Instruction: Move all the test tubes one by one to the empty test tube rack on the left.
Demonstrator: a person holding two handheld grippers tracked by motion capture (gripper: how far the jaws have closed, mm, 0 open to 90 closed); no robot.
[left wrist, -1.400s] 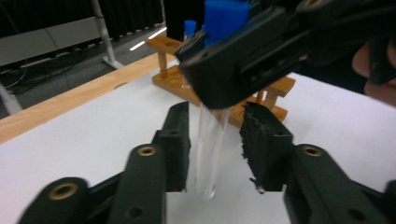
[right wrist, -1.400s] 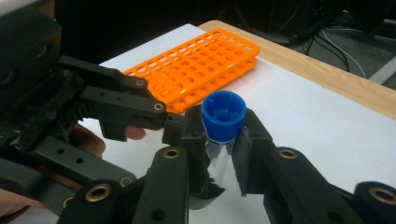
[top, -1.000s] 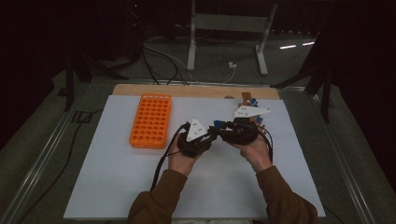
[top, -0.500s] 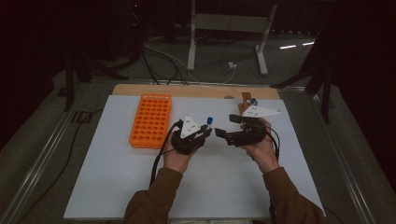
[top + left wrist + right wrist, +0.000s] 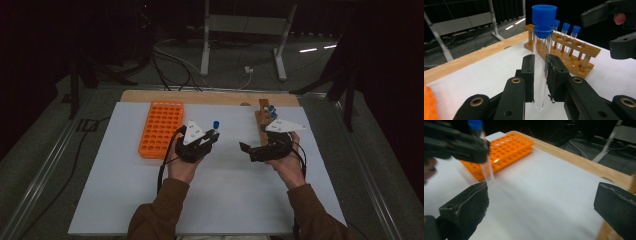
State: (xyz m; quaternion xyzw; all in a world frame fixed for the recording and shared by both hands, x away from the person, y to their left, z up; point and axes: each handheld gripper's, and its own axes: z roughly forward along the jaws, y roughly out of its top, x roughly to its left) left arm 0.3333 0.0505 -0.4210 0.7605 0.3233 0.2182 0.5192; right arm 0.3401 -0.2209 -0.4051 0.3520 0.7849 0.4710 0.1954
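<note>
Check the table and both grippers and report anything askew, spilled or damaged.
Nothing stands out. The left gripper holds a blue-capped test tube upright and intact, the right gripper is open, the orange rack lies flat, and the wooden rack keeps its tubes standing. No spill shows.

Open white bench is lying between the two grippers and stretching toward six o'clock, giving wide passage there. At ten o'clock the orange rack is standing just beside the left gripper, blocking that side. At two o'clock the wooden rack with its blue-capped tubes is crowding the right gripper. The left gripper's upright test tube is rising between them.
</note>
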